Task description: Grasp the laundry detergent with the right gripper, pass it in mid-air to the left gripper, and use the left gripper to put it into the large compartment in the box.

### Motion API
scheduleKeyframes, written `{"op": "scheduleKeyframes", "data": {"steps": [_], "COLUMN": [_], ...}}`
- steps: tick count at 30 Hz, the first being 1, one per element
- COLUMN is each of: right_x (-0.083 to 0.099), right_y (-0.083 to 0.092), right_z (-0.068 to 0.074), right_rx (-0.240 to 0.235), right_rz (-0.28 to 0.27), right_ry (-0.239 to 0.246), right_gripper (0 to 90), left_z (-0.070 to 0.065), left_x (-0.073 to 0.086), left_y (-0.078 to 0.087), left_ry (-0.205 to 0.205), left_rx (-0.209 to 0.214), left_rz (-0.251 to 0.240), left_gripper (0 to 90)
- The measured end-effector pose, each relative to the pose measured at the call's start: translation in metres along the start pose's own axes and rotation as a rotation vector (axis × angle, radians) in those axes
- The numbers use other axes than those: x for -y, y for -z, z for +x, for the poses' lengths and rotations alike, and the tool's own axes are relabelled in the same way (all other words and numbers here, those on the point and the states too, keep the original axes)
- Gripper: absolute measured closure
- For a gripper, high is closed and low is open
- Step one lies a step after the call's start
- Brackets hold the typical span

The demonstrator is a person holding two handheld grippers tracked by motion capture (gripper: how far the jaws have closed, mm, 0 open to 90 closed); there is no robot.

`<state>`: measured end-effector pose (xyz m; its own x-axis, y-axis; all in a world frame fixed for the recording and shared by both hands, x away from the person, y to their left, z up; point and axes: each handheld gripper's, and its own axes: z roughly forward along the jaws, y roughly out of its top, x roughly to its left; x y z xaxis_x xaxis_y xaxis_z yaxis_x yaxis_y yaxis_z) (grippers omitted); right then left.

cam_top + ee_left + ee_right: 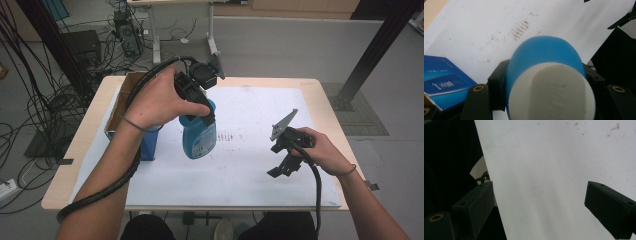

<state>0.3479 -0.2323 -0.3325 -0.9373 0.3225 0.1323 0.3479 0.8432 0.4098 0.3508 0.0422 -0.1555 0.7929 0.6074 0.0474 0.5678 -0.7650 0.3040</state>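
A blue bottle (200,137) with a white cap (551,92) stands upright at the left middle of the white sheet (250,175). My left gripper (202,112) comes down on it from above and is shut on the bottle's upper part (544,52), a jaw pressed to each side. My right gripper (283,170) hovers low over the sheet near the front right. Its jaws stand open (539,205) with only bare white sheet between them.
A blue carton (148,146) with an open cardboard top stands just left of the bottle, near the table's left edge; it shows as a blue box (444,85) in the left gripper view. Faint brown marks (230,136) stain the sheet beside the bottle. The wooden table (312,87) borders the sheet.
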Motion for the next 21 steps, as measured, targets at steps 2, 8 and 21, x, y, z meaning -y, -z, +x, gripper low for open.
{"op": "scheduleKeyframes", "data": {"steps": [2,8,21], "right_x": [0.002,0.005,0.005], "right_y": [-0.002,-0.006,-0.010], "right_z": [-0.004,-0.011,-0.013], "right_rx": [0.008,0.028,0.036], "right_rz": [0.015,0.053,0.063], "right_ry": [-0.028,-0.080,-0.096], "right_gripper": [8.6,9.1,8.9], "left_z": [0.001,0.005,0.011], "left_x": [0.000,-0.001,-0.008], "left_y": [0.001,0.006,0.033], "left_ry": [0.003,0.039,0.084], "left_rx": [-0.004,-0.011,-0.041], "left_rz": [0.002,0.004,0.001], "left_gripper": [37.6,37.7,37.7]}}
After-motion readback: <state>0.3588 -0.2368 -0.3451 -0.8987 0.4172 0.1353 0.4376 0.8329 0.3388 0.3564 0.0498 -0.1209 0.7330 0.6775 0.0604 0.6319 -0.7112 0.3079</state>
